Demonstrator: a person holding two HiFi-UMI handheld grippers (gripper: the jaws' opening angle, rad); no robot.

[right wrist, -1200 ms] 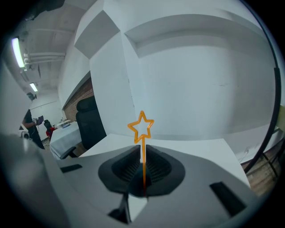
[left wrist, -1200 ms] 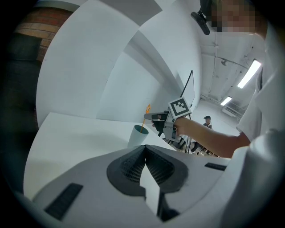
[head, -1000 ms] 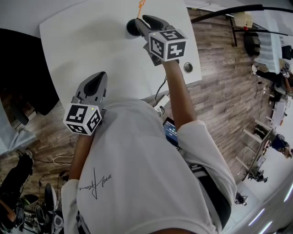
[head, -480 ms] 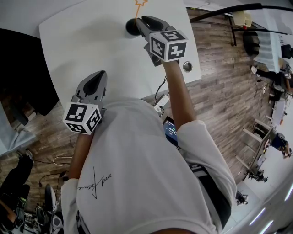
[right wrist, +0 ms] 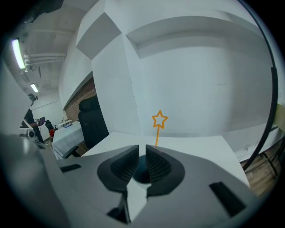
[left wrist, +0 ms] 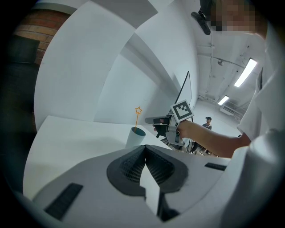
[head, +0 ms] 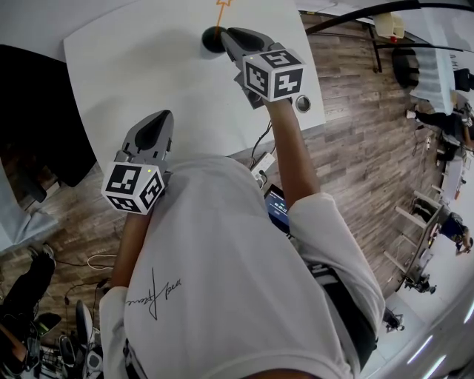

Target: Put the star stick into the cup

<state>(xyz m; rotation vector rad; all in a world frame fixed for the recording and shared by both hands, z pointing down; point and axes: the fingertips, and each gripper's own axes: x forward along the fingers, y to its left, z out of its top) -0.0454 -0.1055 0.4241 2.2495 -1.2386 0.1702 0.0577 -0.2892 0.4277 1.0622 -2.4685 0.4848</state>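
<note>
While the star stick (right wrist: 157,133) stands upright in the cup (right wrist: 141,173), the right hand-held gripper (right wrist: 142,149) hangs close over the cup's near side. Its jaws are parted by a narrow gap and pinch nothing. In the right gripper view the stick rises just beyond the right jaw, clear of the gap, and only the cup's dark inside shows between the jaws.

The head view gives the layout from above. The cup (head: 212,38) is a dark round mouth towards the far edge of the white bench (head: 133,66). The tips of the right hand-held gripper (head: 224,34) are right beside it, and the star stick (head: 224,2) is cut off by the top of the frame.

Only the left gripper view shows the side profile: the pale cup (left wrist: 135,137) stands on the bench (left wrist: 67,138), the star stick (left wrist: 137,118) rises from its mouth, and the right hand-held gripper (left wrist: 148,120) is level with the stick's middle, just beside it, apart.

The left hand-held gripper (left wrist: 145,149) has its jaws pressed together on nothing. It is well back from the cup, at the bench's near edge (head: 160,120).
</note>
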